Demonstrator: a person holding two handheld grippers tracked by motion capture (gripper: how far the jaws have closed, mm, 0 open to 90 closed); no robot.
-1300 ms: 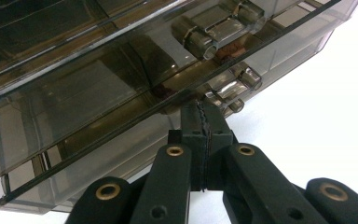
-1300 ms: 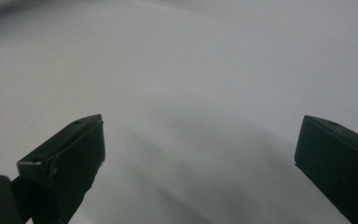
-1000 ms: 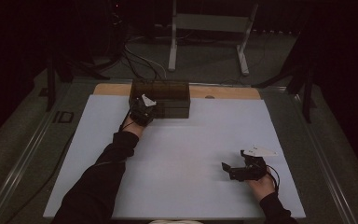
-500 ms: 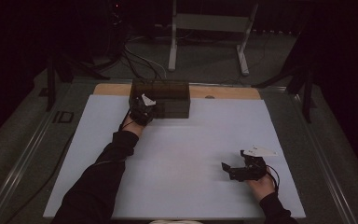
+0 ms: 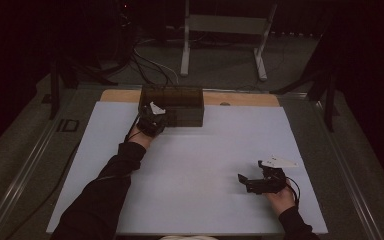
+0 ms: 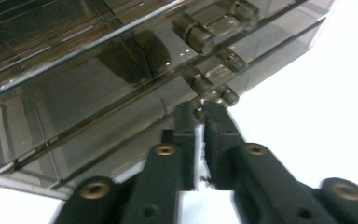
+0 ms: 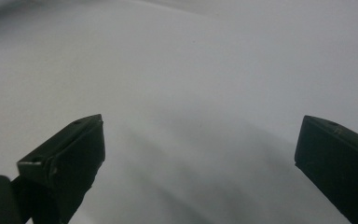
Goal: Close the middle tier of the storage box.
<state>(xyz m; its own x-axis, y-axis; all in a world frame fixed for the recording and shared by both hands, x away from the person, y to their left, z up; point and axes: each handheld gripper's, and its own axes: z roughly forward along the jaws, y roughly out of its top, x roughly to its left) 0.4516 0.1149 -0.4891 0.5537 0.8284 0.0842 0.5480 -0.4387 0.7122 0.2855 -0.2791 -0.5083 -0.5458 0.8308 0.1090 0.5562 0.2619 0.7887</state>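
Note:
A dark see-through drawer box [image 5: 177,102] stands at the far edge of the white mat [image 5: 195,165]. My left gripper [image 5: 156,120] reaches to its front left. In the left gripper view the box [image 6: 98,93] fills the upper part, and the left gripper [image 6: 199,111] has its tips close together on a small drawer knob [image 6: 199,115]. Its jaws have just been opening a little, with the knob still between them. My right gripper [image 5: 247,181] rests on the mat at the near right, open. In the right gripper view the right gripper [image 7: 200,140] has bare mat between its jaws.
More small knobs [image 6: 228,95] line the box front. A wooden board edge [image 5: 240,98] shows behind the mat. A metal stand [image 5: 222,40] and cables [image 5: 150,65] lie on the floor beyond the table. Dark table borders run along both sides.

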